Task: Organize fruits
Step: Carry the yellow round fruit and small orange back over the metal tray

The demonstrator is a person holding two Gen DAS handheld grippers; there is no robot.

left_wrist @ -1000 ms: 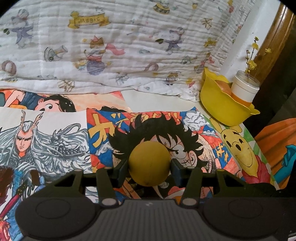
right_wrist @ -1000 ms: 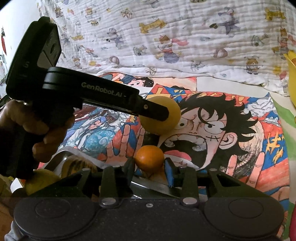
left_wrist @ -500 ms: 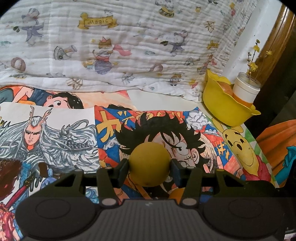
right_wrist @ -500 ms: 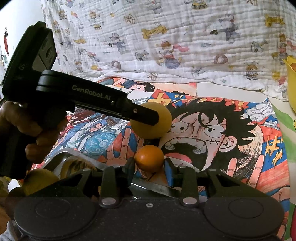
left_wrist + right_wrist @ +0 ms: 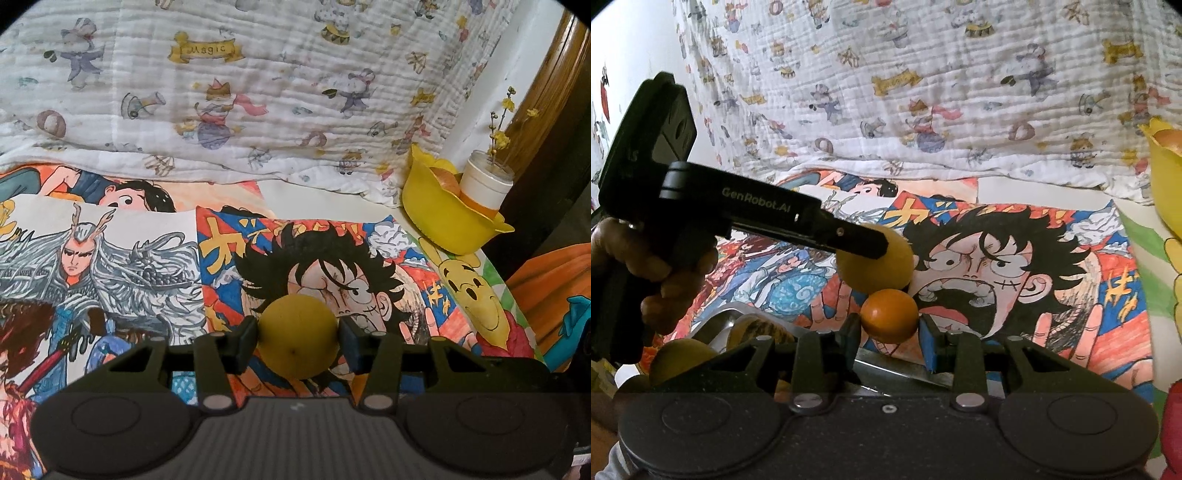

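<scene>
My left gripper (image 5: pixel 298 338) is shut on a round yellow fruit (image 5: pixel 297 334) and holds it above the cartoon posters. The same gripper (image 5: pixel 877 254) and yellow fruit (image 5: pixel 882 266) show at left centre in the right wrist view. My right gripper (image 5: pixel 889 326) is shut on a small orange fruit (image 5: pixel 888 319), just below and in front of the yellow one. A yellow bowl (image 5: pixel 443 218) with an orange fruit (image 5: pixel 445 177) inside stands at the far right; its edge shows in the right wrist view (image 5: pixel 1165 184).
A metal tray (image 5: pixel 716 325) with several yellowish fruits (image 5: pixel 681 356) sits at lower left. A white cup (image 5: pixel 485 184) with yellow flowers stands against the bowl. Colourful posters (image 5: pixel 147 258) cover the surface; a printed white blanket (image 5: pixel 240 92) lies behind. A wooden frame (image 5: pixel 546 85) stands at far right.
Both grippers, each still holding its fruit, have shifted leftward, so the posters and bowl have slid right in both views. The left gripper sits farther from the right camera.
</scene>
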